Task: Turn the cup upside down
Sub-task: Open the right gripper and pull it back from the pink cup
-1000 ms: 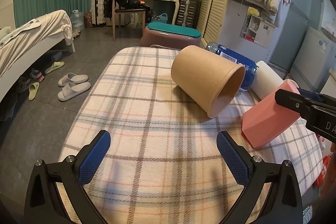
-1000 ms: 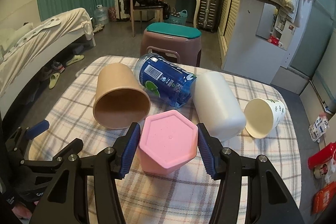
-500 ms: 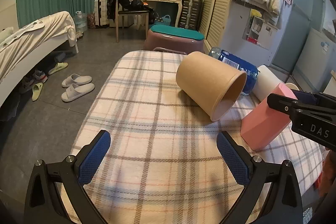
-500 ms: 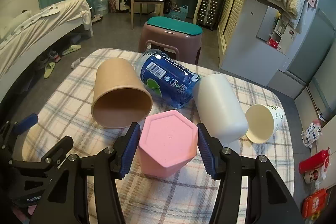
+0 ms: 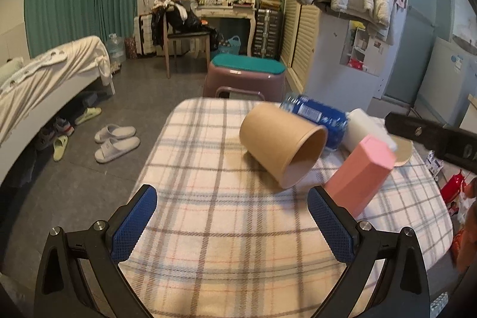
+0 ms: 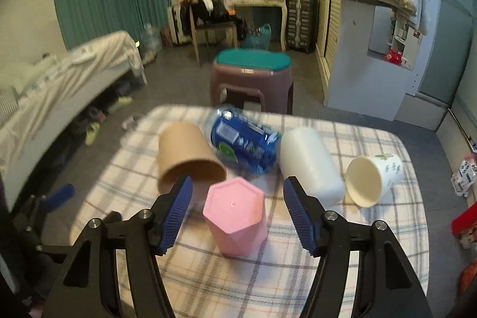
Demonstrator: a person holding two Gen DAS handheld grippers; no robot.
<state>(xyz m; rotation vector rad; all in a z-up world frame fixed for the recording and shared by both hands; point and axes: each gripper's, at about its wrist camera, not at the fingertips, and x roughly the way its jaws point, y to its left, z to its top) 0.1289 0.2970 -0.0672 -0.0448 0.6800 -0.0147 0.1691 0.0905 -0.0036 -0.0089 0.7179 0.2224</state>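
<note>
A pink hexagonal cup (image 6: 235, 219) stands upside down on the plaid tablecloth (image 6: 298, 282), its flat base facing up; it also shows in the left wrist view (image 5: 360, 173). My right gripper (image 6: 237, 212) is open, its blue pads apart on either side of the cup and not touching it. My left gripper (image 5: 231, 225) is open and empty over the table's near left part, with the pink cup beyond its right finger.
A brown paper cup (image 6: 187, 154), a blue bottle (image 6: 244, 142), a white cylinder (image 6: 307, 166) and a white printed cup (image 6: 372, 178) lie on their sides behind the pink cup. A teal-topped stool (image 6: 252, 79) stands past the table's far edge.
My right gripper has opened and let go of the pink cup, which now stands on the table. Both grippers have pulled back and up from the cups.
</note>
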